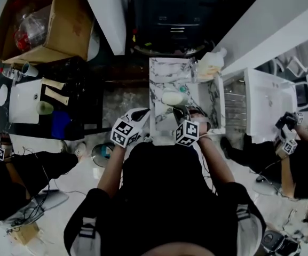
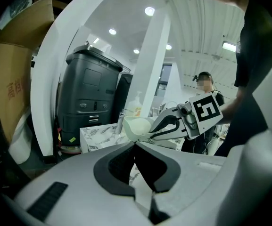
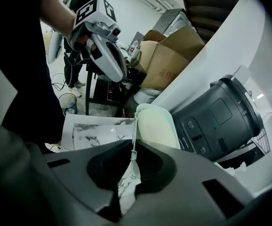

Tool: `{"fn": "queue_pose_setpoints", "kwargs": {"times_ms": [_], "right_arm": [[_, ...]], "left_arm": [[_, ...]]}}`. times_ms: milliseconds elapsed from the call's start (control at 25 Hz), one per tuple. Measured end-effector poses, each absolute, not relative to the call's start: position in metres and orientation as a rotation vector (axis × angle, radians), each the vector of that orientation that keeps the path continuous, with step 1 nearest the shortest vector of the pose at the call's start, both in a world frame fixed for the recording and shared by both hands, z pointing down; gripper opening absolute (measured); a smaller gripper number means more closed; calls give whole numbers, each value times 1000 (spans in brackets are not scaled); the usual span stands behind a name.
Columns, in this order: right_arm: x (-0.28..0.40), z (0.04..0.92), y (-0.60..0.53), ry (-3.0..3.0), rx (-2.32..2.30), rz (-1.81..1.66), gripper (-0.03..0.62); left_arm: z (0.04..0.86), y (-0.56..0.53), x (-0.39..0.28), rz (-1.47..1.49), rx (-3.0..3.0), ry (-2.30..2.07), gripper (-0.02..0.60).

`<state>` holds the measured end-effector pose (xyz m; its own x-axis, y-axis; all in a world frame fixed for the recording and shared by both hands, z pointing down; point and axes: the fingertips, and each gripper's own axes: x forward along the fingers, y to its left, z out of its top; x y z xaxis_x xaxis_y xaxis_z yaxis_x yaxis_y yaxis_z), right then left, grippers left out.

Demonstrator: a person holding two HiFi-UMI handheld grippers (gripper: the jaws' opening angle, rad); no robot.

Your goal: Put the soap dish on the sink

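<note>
The pale green soap dish point(image 1: 173, 97) hangs over the marble sink point(image 1: 162, 71), tilted on its side. My right gripper point(image 1: 180, 111) is shut on the dish's near rim. The right gripper view shows that rim pinched at the tips point(image 3: 134, 142), with the dish point(image 3: 157, 126) standing up beyond them over the marble top point(image 3: 93, 128). My left gripper point(image 1: 139, 115) hovers at the sink's left edge, shut and holding nothing. In the left gripper view its jaws point(image 2: 136, 144) meet, and the right gripper point(image 2: 151, 134) carries the dish point(image 2: 136, 126) just ahead.
A faucet point(image 1: 194, 68) and a soap bottle point(image 1: 212, 63) stand at the sink's far right corner. A dark grey machine point(image 1: 175, 15) sits behind the sink. A cardboard box point(image 1: 41, 20) and a black table point(image 1: 63, 116) are at left. A white sink point(image 1: 266, 100) and other people flank me.
</note>
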<state>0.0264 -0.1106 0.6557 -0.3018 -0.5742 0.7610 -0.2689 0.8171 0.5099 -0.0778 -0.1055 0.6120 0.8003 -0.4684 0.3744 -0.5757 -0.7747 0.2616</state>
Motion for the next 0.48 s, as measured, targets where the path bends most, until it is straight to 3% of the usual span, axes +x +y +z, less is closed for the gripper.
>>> {"fn": "queue_pose_setpoints", "kwargs": {"times_ms": [480], "right_arm": [[41,663,-139,-1946,529,-383,14]], "left_arm": [[614,-114,-52,441,2566,-877,-6]]}}
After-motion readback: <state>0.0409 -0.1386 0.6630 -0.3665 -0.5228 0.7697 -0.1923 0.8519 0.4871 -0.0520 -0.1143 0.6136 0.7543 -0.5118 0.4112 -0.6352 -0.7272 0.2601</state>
